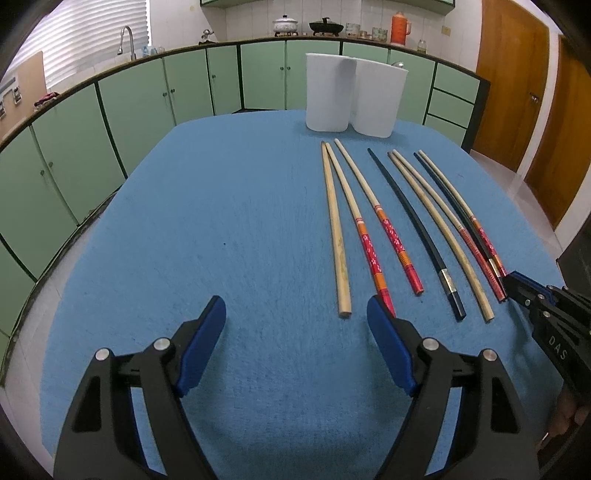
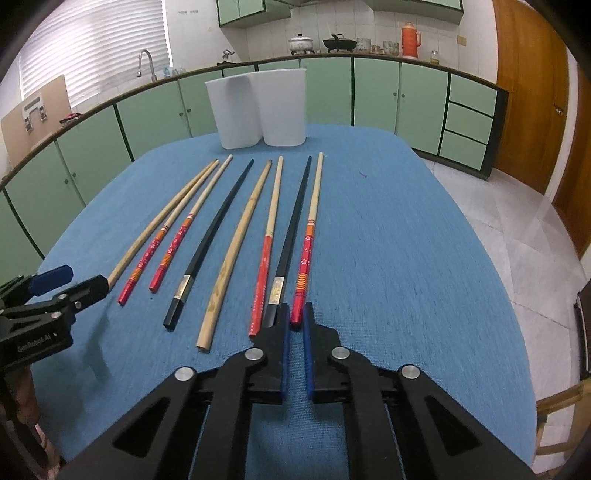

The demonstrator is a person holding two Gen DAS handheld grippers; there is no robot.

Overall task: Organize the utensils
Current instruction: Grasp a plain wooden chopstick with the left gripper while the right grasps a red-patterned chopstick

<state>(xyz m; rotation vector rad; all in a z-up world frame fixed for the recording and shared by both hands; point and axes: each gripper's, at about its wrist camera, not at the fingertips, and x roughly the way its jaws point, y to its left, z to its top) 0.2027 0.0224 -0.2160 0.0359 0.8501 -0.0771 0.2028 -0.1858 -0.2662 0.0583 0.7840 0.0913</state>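
Observation:
Several chopsticks lie side by side on the blue table cloth [image 1: 221, 221]: plain wooden ones [image 1: 334, 229], red-handled ones [image 1: 391, 240] and black ones [image 1: 417, 229]. Two white holders [image 1: 328, 96] stand behind them, also in the right wrist view [image 2: 258, 107]. My left gripper [image 1: 295, 314] is open and empty, its right finger by the end of a red-handled chopstick. My right gripper [image 2: 295, 317] is nearly closed around the end of the rightmost red-handled chopstick [image 2: 306, 254], which lies on the cloth.
Green cabinets [image 1: 129, 103] and a counter with a sink tap [image 1: 127, 37], pots and an orange flask [image 1: 400, 26] curve behind the table. Wooden doors [image 1: 517, 92] stand at the right. The table's right edge drops to a tiled floor [image 2: 517, 240].

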